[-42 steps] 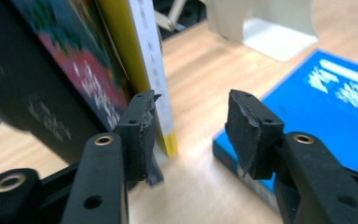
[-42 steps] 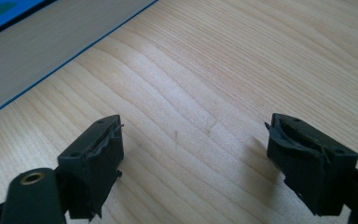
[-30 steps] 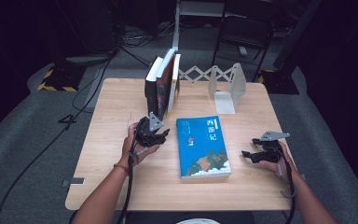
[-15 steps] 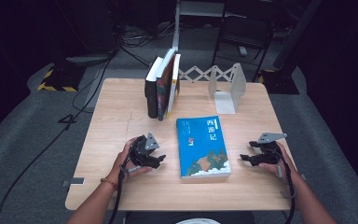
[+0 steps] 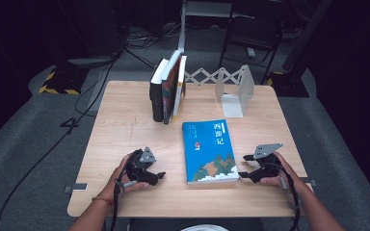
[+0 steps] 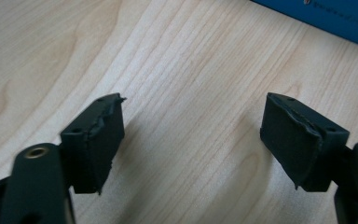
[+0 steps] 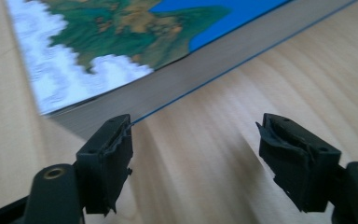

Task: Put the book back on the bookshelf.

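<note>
dark room with cables on the floor, wooden table point(image 5: 125, 120) in the middle. far side of table from both grippers: leaning books point(image 5: 167, 86), white metal bookend point(image 5: 235, 89). blue book point(image 5: 208, 151) lies flat between the two grippers. right gripper point(image 5: 243, 173) just beside the book's near right corner, jaws wide, have just been closing, nothing between them. left gripper point(image 5: 160, 177) near the book's left edge, apart from it, jaws wide, have just been opening, bare wood between them.
</note>
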`<state>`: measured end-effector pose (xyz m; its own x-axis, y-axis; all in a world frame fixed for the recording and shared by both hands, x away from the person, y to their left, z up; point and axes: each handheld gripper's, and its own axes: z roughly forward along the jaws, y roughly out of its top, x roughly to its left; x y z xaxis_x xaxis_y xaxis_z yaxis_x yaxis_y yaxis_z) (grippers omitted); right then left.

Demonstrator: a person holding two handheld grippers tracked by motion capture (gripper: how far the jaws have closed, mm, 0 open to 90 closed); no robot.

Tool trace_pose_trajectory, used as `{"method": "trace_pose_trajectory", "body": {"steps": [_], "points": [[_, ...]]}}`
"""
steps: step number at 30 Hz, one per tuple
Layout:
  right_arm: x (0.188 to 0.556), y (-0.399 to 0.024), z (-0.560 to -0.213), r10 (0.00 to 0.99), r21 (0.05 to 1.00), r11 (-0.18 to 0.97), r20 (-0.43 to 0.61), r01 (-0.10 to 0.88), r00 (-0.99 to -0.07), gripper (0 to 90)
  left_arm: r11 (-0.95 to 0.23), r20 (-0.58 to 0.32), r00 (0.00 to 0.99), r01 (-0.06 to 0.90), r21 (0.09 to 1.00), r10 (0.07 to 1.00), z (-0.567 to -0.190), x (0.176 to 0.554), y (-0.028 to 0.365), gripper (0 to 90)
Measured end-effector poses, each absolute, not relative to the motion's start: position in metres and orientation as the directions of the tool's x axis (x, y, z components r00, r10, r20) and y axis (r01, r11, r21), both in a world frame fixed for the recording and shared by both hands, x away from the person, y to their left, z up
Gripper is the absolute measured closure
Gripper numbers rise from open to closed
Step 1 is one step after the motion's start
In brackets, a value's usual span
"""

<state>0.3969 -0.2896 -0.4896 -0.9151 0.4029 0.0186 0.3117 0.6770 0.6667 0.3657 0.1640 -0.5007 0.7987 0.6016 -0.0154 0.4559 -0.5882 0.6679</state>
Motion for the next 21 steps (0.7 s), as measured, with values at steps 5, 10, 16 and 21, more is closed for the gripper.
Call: {"method": "trace_pose_trajectory", "body": {"steps": [5,10,16,21], "points": [[0.385,-0.282,-0.487,0.328,0.625,0.735,0.009,0.261,-0.945,42.9,-0.579,-0.018,0.81,0.435,0.69,0.586,-0.504,0.365,0.167,18.8],[0.38,-0.28,-0.482,0.29,0.607,0.758,0.016,0.239,-0.957,53.6,-0.579,-0.017,0.812,0.431,0.692,0.583,-0.504,0.366,0.168,18.6],[0.375,-0.277,-0.477,0.234,0.614,0.762,0.036,0.206,-0.972,55.4,-0.579,-0.017,0.812,0.431,0.693,0.584,-0.504,0.366,0.168,18.6],[0.374,-0.27,-0.477,0.253,0.613,0.761,0.023,0.213,-0.967,64.0,-0.579,-0.017,0.812,0.431,0.692,0.583,-0.504,0.366,0.168,18.6]]}}
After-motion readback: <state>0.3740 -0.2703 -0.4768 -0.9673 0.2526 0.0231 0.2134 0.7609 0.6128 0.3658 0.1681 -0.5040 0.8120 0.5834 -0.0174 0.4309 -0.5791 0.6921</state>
